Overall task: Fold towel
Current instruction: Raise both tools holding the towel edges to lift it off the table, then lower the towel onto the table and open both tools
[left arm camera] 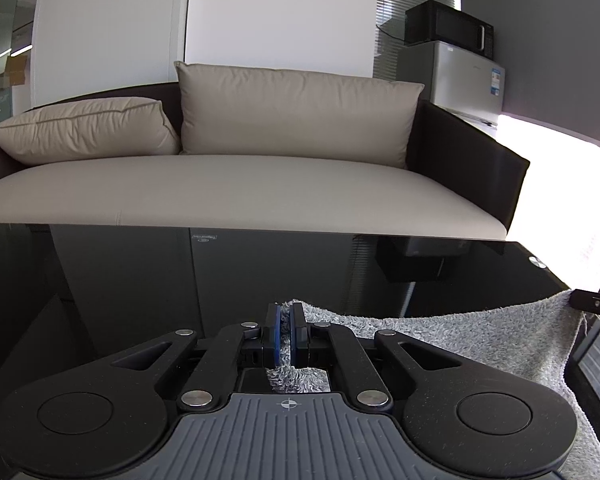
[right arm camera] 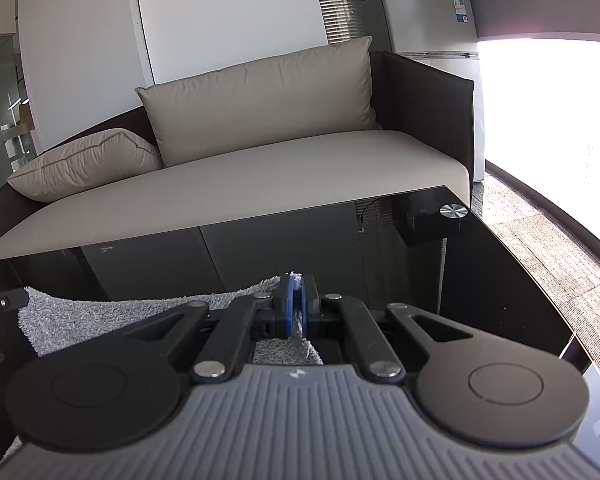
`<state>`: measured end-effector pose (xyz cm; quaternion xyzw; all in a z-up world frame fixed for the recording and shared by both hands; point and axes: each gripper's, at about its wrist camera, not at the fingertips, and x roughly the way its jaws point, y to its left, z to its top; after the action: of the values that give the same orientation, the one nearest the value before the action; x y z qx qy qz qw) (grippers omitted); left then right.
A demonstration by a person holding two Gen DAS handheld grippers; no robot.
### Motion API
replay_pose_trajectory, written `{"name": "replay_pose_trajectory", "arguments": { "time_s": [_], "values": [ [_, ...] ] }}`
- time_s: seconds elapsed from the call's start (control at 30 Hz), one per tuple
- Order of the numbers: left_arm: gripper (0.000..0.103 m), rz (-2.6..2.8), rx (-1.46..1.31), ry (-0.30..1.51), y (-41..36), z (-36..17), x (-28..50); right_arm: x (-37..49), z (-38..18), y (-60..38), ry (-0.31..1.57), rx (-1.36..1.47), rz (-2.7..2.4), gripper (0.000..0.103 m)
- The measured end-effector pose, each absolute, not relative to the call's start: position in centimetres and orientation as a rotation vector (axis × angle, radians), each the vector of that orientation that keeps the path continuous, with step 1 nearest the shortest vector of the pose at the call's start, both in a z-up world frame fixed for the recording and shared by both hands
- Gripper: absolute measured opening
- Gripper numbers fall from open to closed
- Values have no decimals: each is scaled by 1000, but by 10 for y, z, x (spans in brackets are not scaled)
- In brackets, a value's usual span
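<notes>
A grey fluffy towel [left arm camera: 480, 344] hangs stretched between my two grippers above a black glass table [left arm camera: 180, 280]. My left gripper [left arm camera: 286, 312] is shut on the towel's left corner, with pile showing between the blue pads. The right gripper's tip [left arm camera: 596, 304] pinches the other corner at the right edge of this view. In the right wrist view my right gripper [right arm camera: 298, 284] is shut on the towel [right arm camera: 100, 316], whose edge sticks up between the pads. The left gripper's tip [right arm camera: 4, 300] holds the far corner at the left edge. The towel's lower part is hidden under both grippers.
A beige sofa [left arm camera: 260, 196] with two cushions stands right behind the table's far edge. A small fridge [right arm camera: 420, 20] with a microwave [left arm camera: 448, 26] on top is at the back right. The table's right edge [right arm camera: 540, 272] borders carpet and a bright window.
</notes>
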<state>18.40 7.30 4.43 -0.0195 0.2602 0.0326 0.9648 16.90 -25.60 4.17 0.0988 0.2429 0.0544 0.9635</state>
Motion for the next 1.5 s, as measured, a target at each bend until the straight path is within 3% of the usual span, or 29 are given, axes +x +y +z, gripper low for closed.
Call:
{"name": "replay_pose_trajectory", "arguments": {
  "time_s": [0.53, 0.73, 0.83, 0.87, 0.93, 1.0, 1.5],
  "values": [
    [5, 85, -27, 579, 76, 24, 206, 192, 24, -251, 553, 183, 88, 4],
    [16, 112, -26, 583, 81, 22, 207, 195, 18, -251, 570, 169, 72, 4],
    [17, 110, -33, 592, 83, 23, 206, 195, 16, -251, 578, 155, 66, 4],
    [17, 108, -31, 596, 82, 23, 206, 195, 16, -250, 578, 149, 64, 6],
    [17, 101, -29, 603, 82, 22, 205, 196, 15, -249, 584, 132, 53, 30],
    [17, 97, -21, 607, 80, 21, 204, 196, 13, -249, 575, 117, 22, 42],
    [18, 84, 36, 672, 72, 6, 206, 192, 4, -251, 635, 20, -18, 45]
  ]
}}
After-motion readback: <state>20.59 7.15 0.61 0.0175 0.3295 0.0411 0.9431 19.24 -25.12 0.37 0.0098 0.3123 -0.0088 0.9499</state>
